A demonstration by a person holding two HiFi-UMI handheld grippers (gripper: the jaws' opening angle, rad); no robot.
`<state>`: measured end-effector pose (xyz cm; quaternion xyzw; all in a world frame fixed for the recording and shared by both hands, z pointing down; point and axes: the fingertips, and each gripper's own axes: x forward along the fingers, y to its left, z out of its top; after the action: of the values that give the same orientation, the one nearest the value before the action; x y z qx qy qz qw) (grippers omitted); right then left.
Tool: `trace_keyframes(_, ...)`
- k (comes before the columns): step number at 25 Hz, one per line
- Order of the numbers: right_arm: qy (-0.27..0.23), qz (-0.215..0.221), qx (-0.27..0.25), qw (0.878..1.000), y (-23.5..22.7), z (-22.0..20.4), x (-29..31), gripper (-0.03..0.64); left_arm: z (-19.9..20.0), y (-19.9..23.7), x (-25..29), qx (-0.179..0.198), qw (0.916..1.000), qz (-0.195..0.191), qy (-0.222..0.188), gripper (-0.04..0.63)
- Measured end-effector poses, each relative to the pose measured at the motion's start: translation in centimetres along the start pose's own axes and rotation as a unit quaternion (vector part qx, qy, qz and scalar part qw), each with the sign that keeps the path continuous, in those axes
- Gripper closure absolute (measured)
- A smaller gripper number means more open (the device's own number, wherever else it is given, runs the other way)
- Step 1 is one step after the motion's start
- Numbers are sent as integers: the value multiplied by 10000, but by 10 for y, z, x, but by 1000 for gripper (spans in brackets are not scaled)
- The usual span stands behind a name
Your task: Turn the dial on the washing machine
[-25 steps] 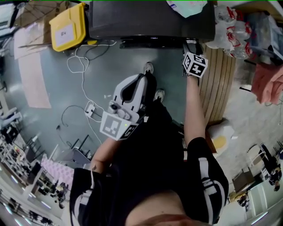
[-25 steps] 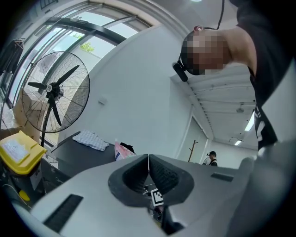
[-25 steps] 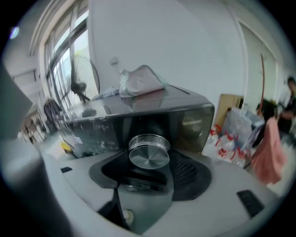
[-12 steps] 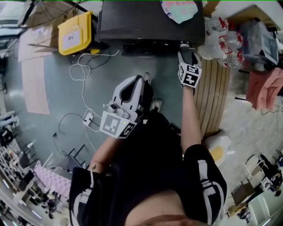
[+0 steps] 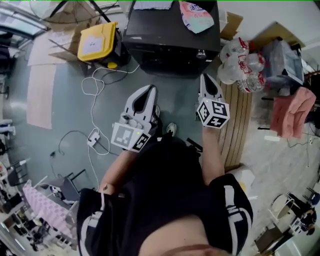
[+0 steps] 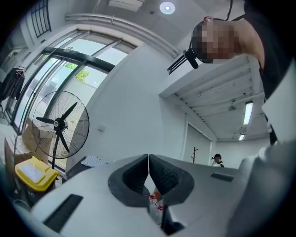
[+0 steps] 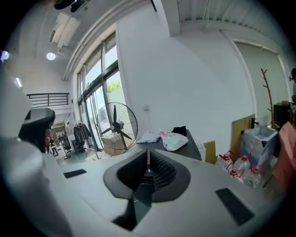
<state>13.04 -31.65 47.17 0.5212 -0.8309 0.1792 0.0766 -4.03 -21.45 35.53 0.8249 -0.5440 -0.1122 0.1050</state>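
The black washing machine stands at the top of the head view, its small round dial at the front right corner. My right gripper hangs a short way in front of the dial, apart from it. Its jaws are closing, and in the right gripper view the pads meet with nothing between them. That view looks at the machine's dark top. My left gripper is held over the floor in front of the machine, also shut and empty.
A pink bag lies on the machine. A yellow bin and loose cables are to the left. A slatted wooden board, water bottles and a pink cloth are on the right. A standing fan is by the windows.
The right gripper has drawn back from the dial toward the person, and its jaws have come together. The left gripper has stayed roughly where it was, still shut.
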Motion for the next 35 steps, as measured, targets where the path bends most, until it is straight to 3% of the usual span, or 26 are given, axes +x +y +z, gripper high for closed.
trace_keyframes(7,-356,20,-181,9992,57,25,-73,589,32,6,-49,59,9997,104,-194,571)
trace_keyframes(13,-303,11,-221,9993,97,11,-105,591,26,24,-78,-95,9997,208,-59,571)
trace_keyframes(18,-161,73,-134,9998,116,-3,-109,591,23,27,-87,-64,9999,104,15,571)
trace_keyframes(35,-381,-126,-137,9991,129,13,-104,592,31,42,-93,13,9999,-79,-81,571)
